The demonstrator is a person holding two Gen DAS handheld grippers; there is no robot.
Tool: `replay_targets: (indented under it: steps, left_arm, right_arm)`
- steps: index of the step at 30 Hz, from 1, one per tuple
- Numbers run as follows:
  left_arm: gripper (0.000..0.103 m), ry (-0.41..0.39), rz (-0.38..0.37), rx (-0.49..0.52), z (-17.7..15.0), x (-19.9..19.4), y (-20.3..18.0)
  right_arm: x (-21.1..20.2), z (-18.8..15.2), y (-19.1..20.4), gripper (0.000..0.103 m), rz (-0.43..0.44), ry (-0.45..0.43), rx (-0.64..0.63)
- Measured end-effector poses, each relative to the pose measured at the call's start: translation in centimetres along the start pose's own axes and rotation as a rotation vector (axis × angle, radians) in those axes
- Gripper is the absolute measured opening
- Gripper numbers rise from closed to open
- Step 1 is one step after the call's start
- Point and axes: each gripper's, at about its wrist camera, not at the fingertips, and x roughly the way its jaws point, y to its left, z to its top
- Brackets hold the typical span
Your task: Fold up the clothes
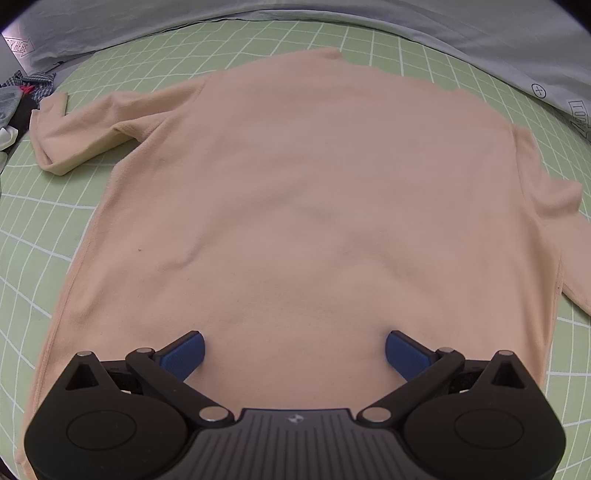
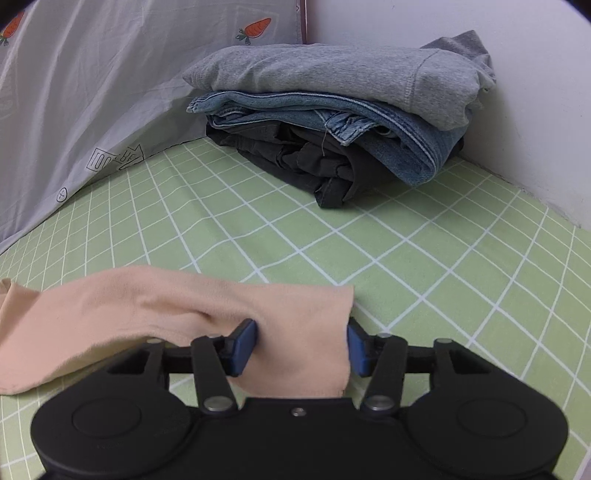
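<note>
One green sheet with a white grid covered the whole work surface, and a grey quilt ran along its far edge from ten o'clock to two o'clock in the left wrist view. Spread flat across the sheet lay a peach long-sleeved top, hem toward the camera and collar at twelve o'clock, one sleeve bent out at ten o'clock and the other trailing off at three o'clock. Directly over the hem area, at six o'clock, hung the left gripper, its blue pads spread wide apart with nothing pinched between them, the fabric lying beneath.

At one o'clock in the right wrist view sat a stack of folded clothes against the white wall: a grey sweatshirt on top, blue jeans under it, a dark garment at the bottom. Nearer, the cuff end of the peach sleeve stretched in from nine o'clock and passed between the fingers of the right gripper, at six o'clock. Its jaws stood partly closed on that cuff, both blue pads pressing the cloth.
</note>
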Motion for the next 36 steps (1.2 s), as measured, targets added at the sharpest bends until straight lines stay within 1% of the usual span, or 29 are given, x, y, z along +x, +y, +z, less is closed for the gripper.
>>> replay_targets:
  steps: [1, 2, 3, 6, 9, 14, 15, 17, 19, 20, 21, 24, 27, 29, 30, 31, 32, 33, 36]
  left_arm:
    - [0.103, -0.002, 0.001, -0.004, -0.1, 0.0, 0.0]
    - [0.103, -0.004, 0.003, -0.007, -0.2, 0.0, 0.0]
    - [0.103, -0.007, 0.004, -0.011, -0.3, -0.1, 0.0]
    - [0.103, -0.012, 0.008, -0.020, -0.5, -0.2, 0.0]
    - [0.103, -0.013, 0.009, -0.025, -0.7, -0.4, -0.1]
    - [0.103, -0.015, 0.011, -0.030, -0.9, -0.5, -0.1]
    - [0.103, -0.017, 0.011, -0.031, -0.9, -0.5, -0.1]
    - [0.103, -0.021, 0.011, -0.031, -0.9, -0.5, -0.2]
    - [0.103, -0.025, 0.011, -0.031, -1.0, -0.5, -0.3]
    - [0.103, -0.026, 0.011, -0.030, -0.9, -0.4, -0.2]
    - [0.103, -0.025, 0.009, -0.028, -0.7, -0.3, -0.2]
    - [0.103, -0.025, 0.006, -0.019, -0.6, -0.2, -0.2]
    - [0.103, -0.021, -0.002, -0.003, -0.3, -0.2, -0.1]
    - [0.103, -0.026, -0.008, 0.011, 0.1, -0.1, -0.1]
    - [0.103, -0.029, -0.011, 0.019, 0.3, 0.0, -0.2]
    - [0.103, -0.031, -0.014, 0.027, 0.5, 0.0, -0.2]
    - [0.103, -0.032, -0.017, 0.035, 0.8, 0.1, -0.2]
    - [0.103, -0.033, -0.020, 0.045, 1.1, 0.2, -0.3]
    - [0.103, -0.040, -0.031, 0.071, 1.7, 0.5, -0.3]
  right_arm:
    - [0.0, 0.2, -0.1, 0.021, 0.012, 0.002, -0.003]
    - [0.0, 0.3, -0.1, 0.017, 0.024, 0.004, -0.006]
    - [0.0, 0.5, -0.3, 0.008, 0.028, 0.001, -0.011]
    - [0.2, 1.5, -1.2, 0.007, 0.002, -0.016, -0.023]
    - [0.5, 2.5, -2.6, 0.006, -0.037, -0.024, 0.000]
    - [1.0, 2.5, -3.4, 0.007, -0.105, 0.008, 0.004]
    - [1.0, 2.3, -3.3, 0.008, -0.116, 0.013, -0.004]
    - [0.9, 2.2, -2.4, 0.016, -0.154, 0.020, -0.054]
    - [0.4, 2.2, -1.5, 0.037, -0.179, 0.000, -0.092]
    - [0.1, 2.3, -1.1, 0.045, -0.172, -0.018, -0.100]
    - [-0.3, 2.4, -0.6, 0.056, -0.159, -0.038, -0.105]
    - [-0.5, 3.0, 1.5, 0.057, -0.089, -0.053, -0.130]
    - [0.0, 3.7, 4.8, 0.055, 0.044, -0.040, -0.177]
    - [0.6, 4.0, 7.5, 0.051, 0.155, -0.015, -0.212]
    - [1.0, 4.2, 9.1, 0.041, 0.217, 0.006, -0.231]
    - [1.4, 4.5, 10.6, 0.027, 0.278, 0.033, -0.245]
    - [1.6, 5.0, 11.9, 0.018, 0.334, 0.059, -0.250]
    - [1.8, 5.2, 13.4, 0.008, 0.381, 0.076, -0.255]
    - [2.7, 5.6, 18.2, 0.008, 0.513, 0.115, -0.276]
